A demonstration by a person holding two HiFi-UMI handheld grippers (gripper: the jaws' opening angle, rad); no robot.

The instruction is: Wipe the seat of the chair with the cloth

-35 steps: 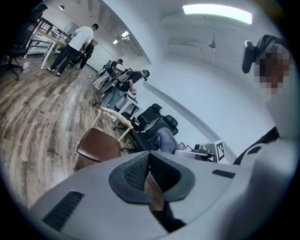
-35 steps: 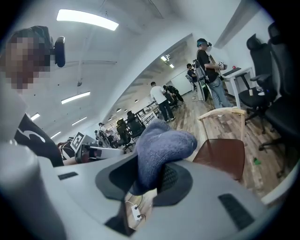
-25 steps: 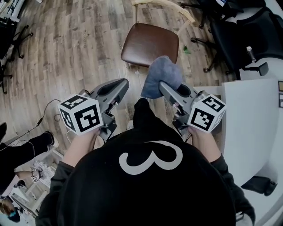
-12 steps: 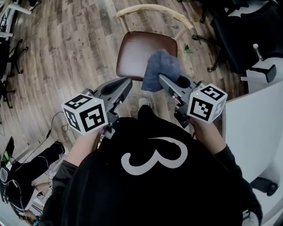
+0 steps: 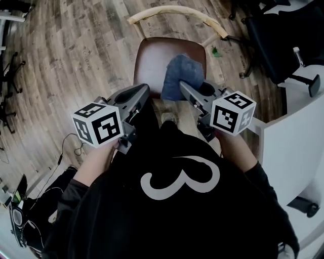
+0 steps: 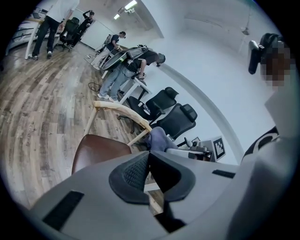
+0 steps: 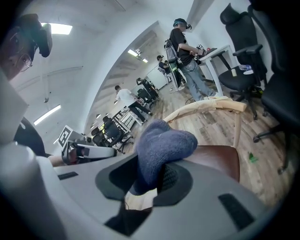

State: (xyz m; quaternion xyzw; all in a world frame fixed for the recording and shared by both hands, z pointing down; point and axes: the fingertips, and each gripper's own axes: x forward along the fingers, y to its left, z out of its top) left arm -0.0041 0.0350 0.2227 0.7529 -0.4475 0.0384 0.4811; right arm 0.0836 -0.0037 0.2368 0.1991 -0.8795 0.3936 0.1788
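Observation:
The chair's brown seat (image 5: 151, 59) with its curved wooden backrest (image 5: 174, 11) stands just ahead of me on the wood floor. My right gripper (image 5: 183, 87) is shut on a bunched blue-grey cloth (image 5: 181, 75), which hangs over the seat's near right part. In the right gripper view the cloth (image 7: 161, 144) bulges out of the jaws of the right gripper (image 7: 149, 174), above the seat (image 7: 216, 158). Over the seat's near left edge is my left gripper (image 5: 144, 92), and in its own view the left gripper (image 6: 149, 158) is shut on nothing, with the seat (image 6: 96, 147) beyond.
Black office chairs (image 5: 283, 40) stand at the back right and a white desk (image 5: 291, 146) at the right. Cables (image 5: 71, 146) lie on the floor at the left. People (image 7: 187, 56) stand at desks far behind the chair.
Both grippers have come closer to the chair. The cloth, earlier short of the seat's front edge, now hangs over the seat. The left gripper stays shut with nothing in it.

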